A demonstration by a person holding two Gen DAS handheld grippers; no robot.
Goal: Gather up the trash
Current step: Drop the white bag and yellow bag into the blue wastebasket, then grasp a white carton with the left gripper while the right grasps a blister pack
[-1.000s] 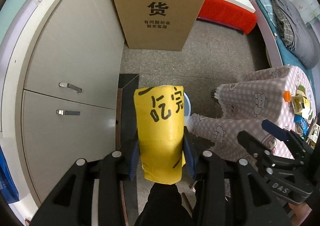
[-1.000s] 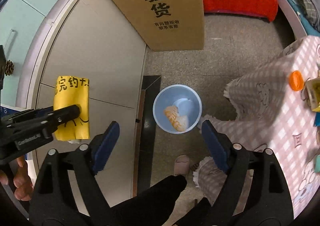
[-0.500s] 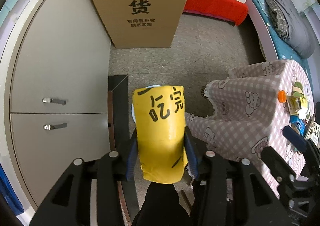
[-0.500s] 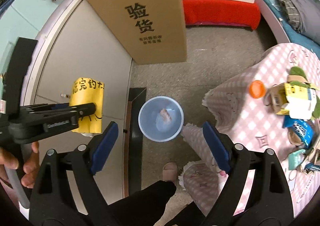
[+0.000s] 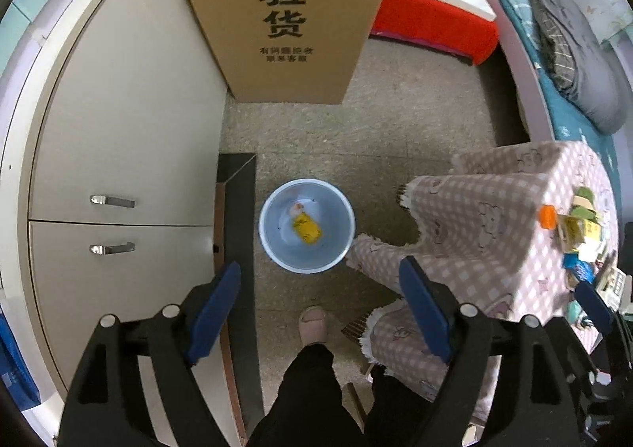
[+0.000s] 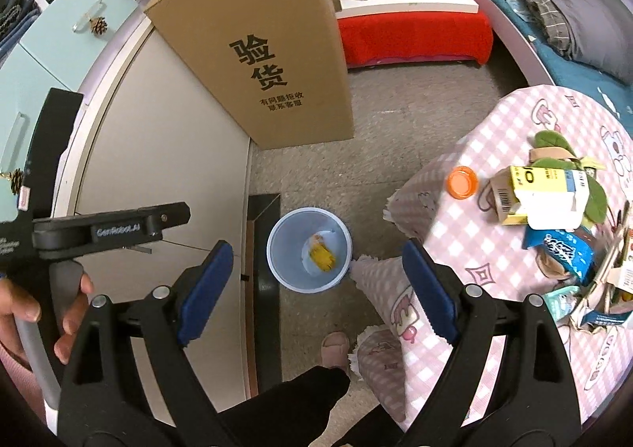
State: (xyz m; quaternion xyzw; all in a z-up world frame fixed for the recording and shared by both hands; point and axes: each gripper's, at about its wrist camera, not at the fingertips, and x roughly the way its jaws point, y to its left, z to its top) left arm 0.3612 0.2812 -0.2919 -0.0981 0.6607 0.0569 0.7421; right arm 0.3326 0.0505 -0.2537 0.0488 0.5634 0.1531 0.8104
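A light blue bin (image 5: 307, 225) stands on the floor below both grippers; it also shows in the right wrist view (image 6: 309, 255). A yellow cup (image 5: 306, 231) lies inside it beside a small pale scrap (image 5: 297, 207); the cup shows in the right wrist view too (image 6: 323, 256). My left gripper (image 5: 316, 308) is open and empty high above the bin. My right gripper (image 6: 312, 285) is open and empty, above the bin and the table's edge. Trash on the pink checked table (image 6: 494, 249): an orange lid (image 6: 462, 182), a yellow-white carton (image 6: 542, 196), a blue packet (image 6: 561, 249).
A tall cardboard box (image 5: 285, 16) stands on the floor behind the bin. Cream cabinet doors (image 5: 122, 170) are on the left, with a dark stand (image 5: 237, 217) beside the bin. A red bench (image 5: 435, 27) and a bed (image 5: 573, 63) lie farther back. The person's slippered foot (image 5: 313, 324) is below.
My left gripper has opened and let go of the yellow cup, which now lies in the blue bin. Both grippers have risen and shifted slightly toward the table.
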